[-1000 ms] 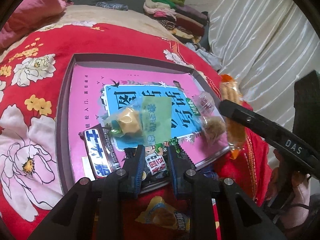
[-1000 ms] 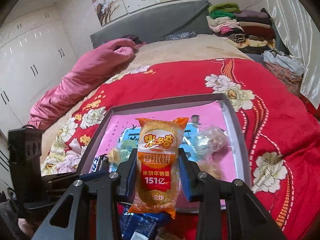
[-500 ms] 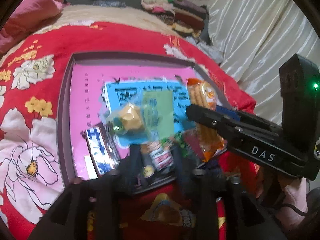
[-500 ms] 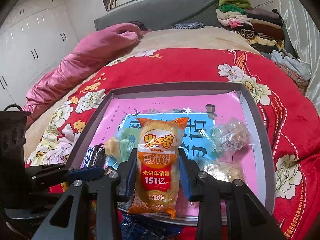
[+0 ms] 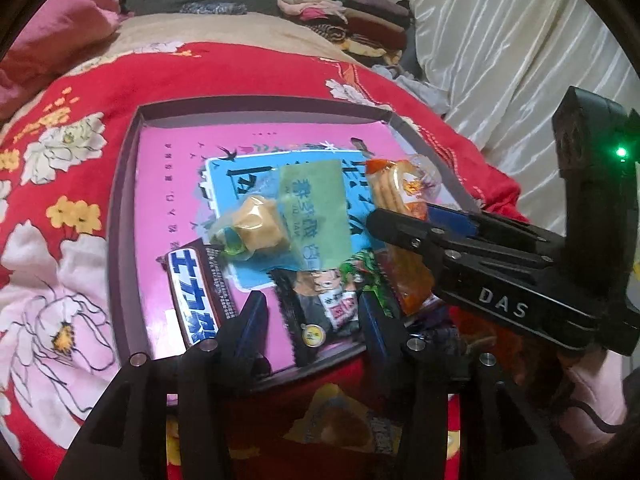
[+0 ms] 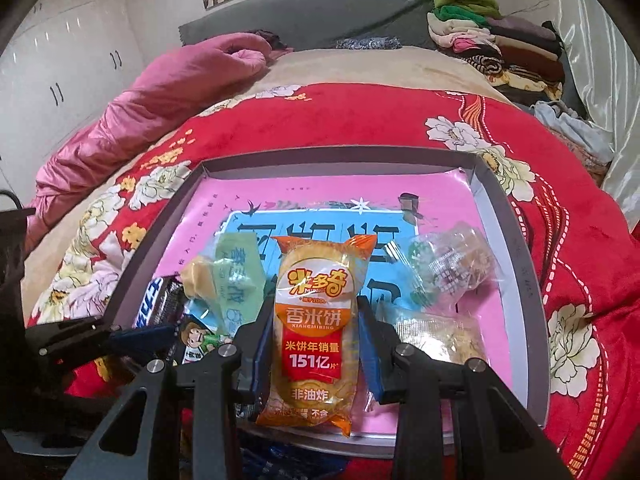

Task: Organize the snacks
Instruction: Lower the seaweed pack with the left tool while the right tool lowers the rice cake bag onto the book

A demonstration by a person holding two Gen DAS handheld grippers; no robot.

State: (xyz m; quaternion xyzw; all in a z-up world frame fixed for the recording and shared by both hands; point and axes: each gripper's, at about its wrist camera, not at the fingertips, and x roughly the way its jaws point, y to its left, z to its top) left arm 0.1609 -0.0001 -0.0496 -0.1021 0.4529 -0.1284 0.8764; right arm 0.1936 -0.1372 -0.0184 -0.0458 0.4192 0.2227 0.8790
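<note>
A grey tray (image 5: 120,208) with a pink and blue liner lies on the red bed cover. My right gripper (image 6: 316,316) is shut on an orange rice cracker pack (image 6: 316,320) and holds it over the tray's near right part; the pack also shows in the left wrist view (image 5: 394,190). My left gripper (image 5: 310,312) is open and empty over a dark cartoon snack pack (image 5: 324,300) at the tray's near edge. In the tray lie a blue and white bar (image 5: 192,292), a green pack with a yellow pastry (image 5: 280,216) and clear wrapped cakes (image 6: 456,264).
A yellow snack pack (image 5: 332,428) lies on the cover in front of the tray. A blue pack (image 6: 280,460) lies under my right gripper. A pink quilt (image 6: 160,100) and folded clothes (image 6: 500,40) are at the bed's far end.
My right gripper has carried the rice cracker pack forward over the tray. My left gripper has opened and let go of the cartoon snack pack.
</note>
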